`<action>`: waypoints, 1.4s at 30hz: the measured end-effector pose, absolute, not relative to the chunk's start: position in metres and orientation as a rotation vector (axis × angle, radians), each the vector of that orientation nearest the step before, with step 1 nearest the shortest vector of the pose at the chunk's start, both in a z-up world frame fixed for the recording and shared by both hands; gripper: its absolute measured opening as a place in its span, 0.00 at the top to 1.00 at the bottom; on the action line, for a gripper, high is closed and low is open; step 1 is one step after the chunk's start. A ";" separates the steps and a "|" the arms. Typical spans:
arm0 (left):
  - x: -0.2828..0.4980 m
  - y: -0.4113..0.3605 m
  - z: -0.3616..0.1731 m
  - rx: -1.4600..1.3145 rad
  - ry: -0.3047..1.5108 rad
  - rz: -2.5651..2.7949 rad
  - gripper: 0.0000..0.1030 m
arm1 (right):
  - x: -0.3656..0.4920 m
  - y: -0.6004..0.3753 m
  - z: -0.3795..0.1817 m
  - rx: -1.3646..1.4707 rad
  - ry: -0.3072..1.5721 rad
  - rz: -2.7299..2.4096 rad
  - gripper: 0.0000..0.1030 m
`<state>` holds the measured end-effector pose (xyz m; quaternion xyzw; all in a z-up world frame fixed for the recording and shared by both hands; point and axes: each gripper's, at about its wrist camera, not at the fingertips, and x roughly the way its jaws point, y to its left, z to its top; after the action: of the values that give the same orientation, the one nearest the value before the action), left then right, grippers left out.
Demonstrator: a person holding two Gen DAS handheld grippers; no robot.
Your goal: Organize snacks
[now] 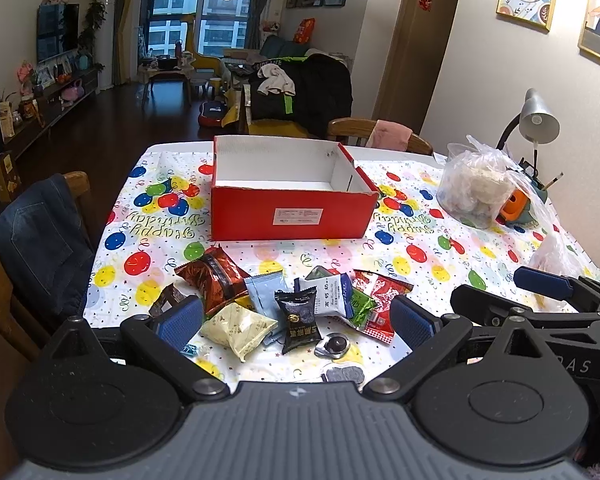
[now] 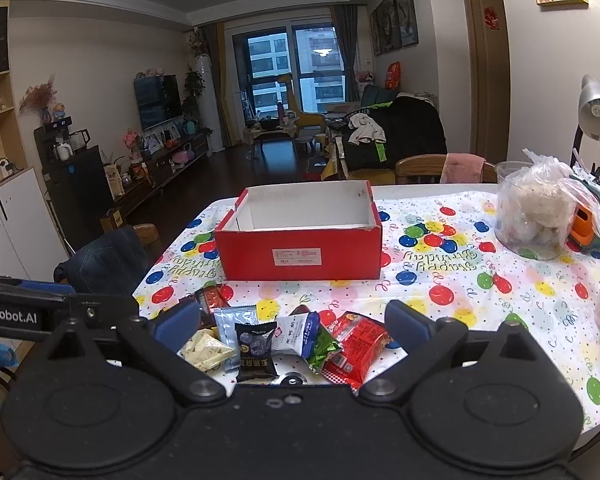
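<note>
A pile of wrapped snacks lies on the balloon tablecloth near the front edge: a brown packet [image 1: 214,274], a pale yellow packet [image 1: 238,326], a black packet [image 1: 300,318], a white and blue packet [image 1: 332,294] and a red packet [image 1: 378,304]. The pile shows in the right wrist view too, with the black packet [image 2: 256,346] and the red packet [image 2: 354,344]. An open red box [image 1: 290,216] [image 2: 300,254] with a white inside stands behind the pile and holds nothing visible. My left gripper [image 1: 296,320] is open above the pile. My right gripper [image 2: 292,326] is open above the pile.
A clear plastic bag of pale food [image 1: 474,184] [image 2: 540,212] and a grey desk lamp [image 1: 538,118] stand at the right. Another plastic bag [image 1: 556,264] lies near the right edge. Wooden chairs, one draped with denim [image 1: 40,240], stand at the left and far sides.
</note>
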<state>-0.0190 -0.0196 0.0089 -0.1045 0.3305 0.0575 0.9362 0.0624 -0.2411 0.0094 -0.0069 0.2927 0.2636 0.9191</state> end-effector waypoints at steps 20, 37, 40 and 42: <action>0.025 0.012 -0.035 -0.353 0.831 0.214 0.03 | 0.108 -0.231 -0.033 -0.085 0.747 0.608 0.09; 0.032 0.094 -0.090 -0.632 0.950 0.501 0.13 | 0.126 -0.175 -0.132 -0.510 0.948 0.991 0.27; 0.034 0.099 -0.100 -0.650 0.977 0.504 0.22 | 0.130 -0.170 -0.144 -0.534 0.990 1.006 0.32; 0.034 0.102 -0.105 -0.671 0.991 0.498 0.27 | 0.127 -0.167 -0.148 -0.557 0.984 1.026 0.33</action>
<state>0.0340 0.1017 -0.1052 -0.3126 0.4613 0.2321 0.7972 0.1273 -0.1674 -0.1483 -0.2523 0.4457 0.4646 0.7224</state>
